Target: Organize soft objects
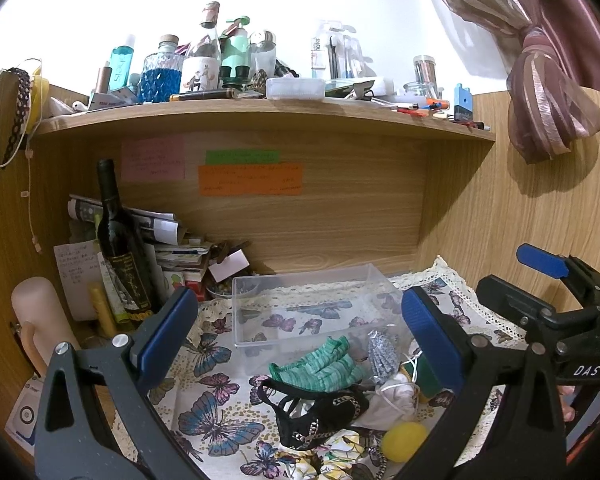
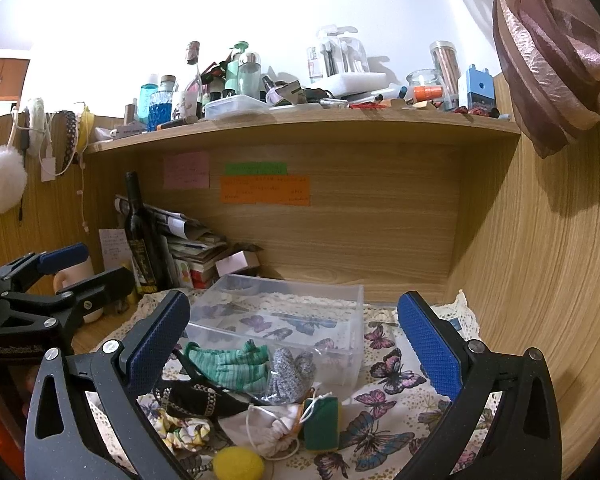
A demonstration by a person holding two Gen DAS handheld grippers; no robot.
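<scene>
Both my jaws stand spread wide, nothing between them. Left gripper (image 1: 300, 340) hovers over the pile; right gripper (image 2: 296, 344) likewise, low over the butterfly cloth (image 2: 384, 372)

Soft items lie heaped in front of the clear plastic box (image 1: 312, 304), which sits at 12 o'clock from the pile and looks bare inside

Pile, left wrist view: green knit piece (image 1: 320, 364) at 12 o'clock; grey sparkly piece (image 1: 380, 354) at 1 o'clock, against the box wall; black chain-trimmed band (image 1: 312, 416) at centre; white drawstring pouch (image 1: 392, 398) at 3 o'clock; yellow ball (image 1: 404, 442) at 5 o'clock; floral scrunchie (image 1: 336, 454) at 6 o'clock; green sponge (image 2: 320, 424) beside the pouch

Judgement: all light, limp, compressible. Green knit should bunch easily — pinch mid-fold. Band's chain may snag neighbours. Ball may roll; grip across its middle
</scene>
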